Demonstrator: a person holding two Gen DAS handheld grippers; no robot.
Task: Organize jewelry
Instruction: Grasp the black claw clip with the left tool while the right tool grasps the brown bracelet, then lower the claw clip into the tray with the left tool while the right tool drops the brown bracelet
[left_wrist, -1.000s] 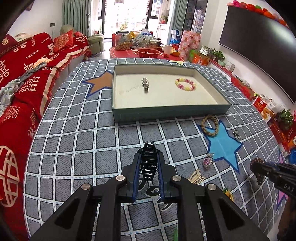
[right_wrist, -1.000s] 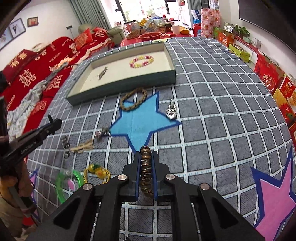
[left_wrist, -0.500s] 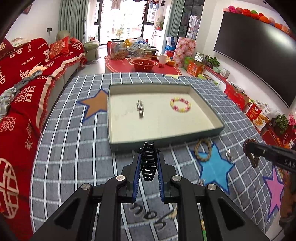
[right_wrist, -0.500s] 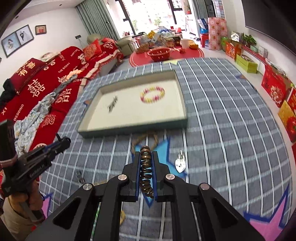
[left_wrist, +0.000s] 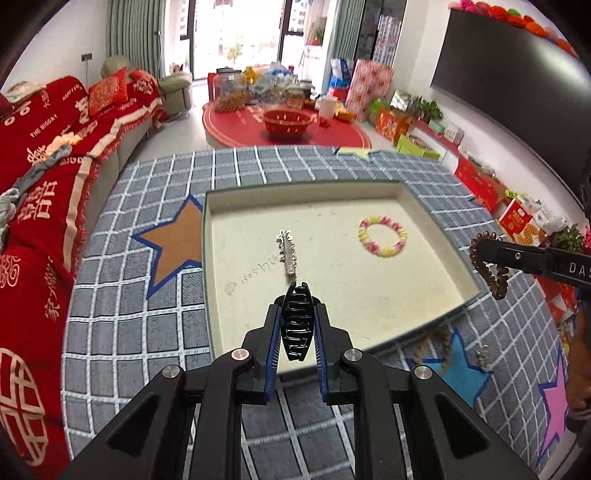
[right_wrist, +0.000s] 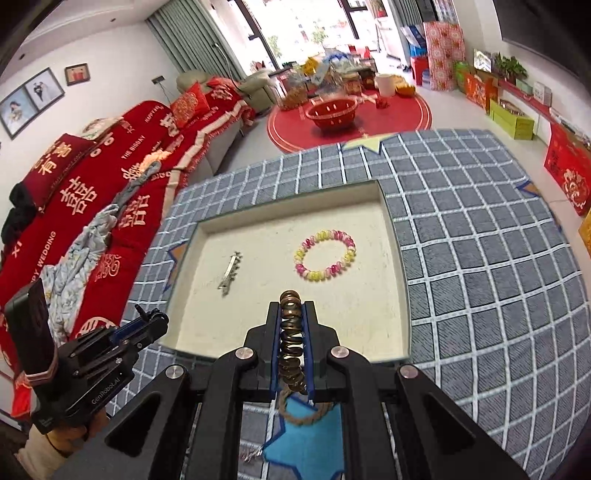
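Left gripper (left_wrist: 297, 325) clamps a black plastic claw hair clip (left_wrist: 296, 326); right gripper (right_wrist: 291, 345) pinches a brown spiral hair tie (right_wrist: 291, 343). Both hover over the near edge of the shallow cream-lined tray (right_wrist: 400, 258), which holds a silver hair pin (right_wrist: 229, 274) and pink-yellow bead bracelet (right_wrist: 325, 254). Braided rope bracelet (right_wrist: 301, 415) waits outside; path looks clear.
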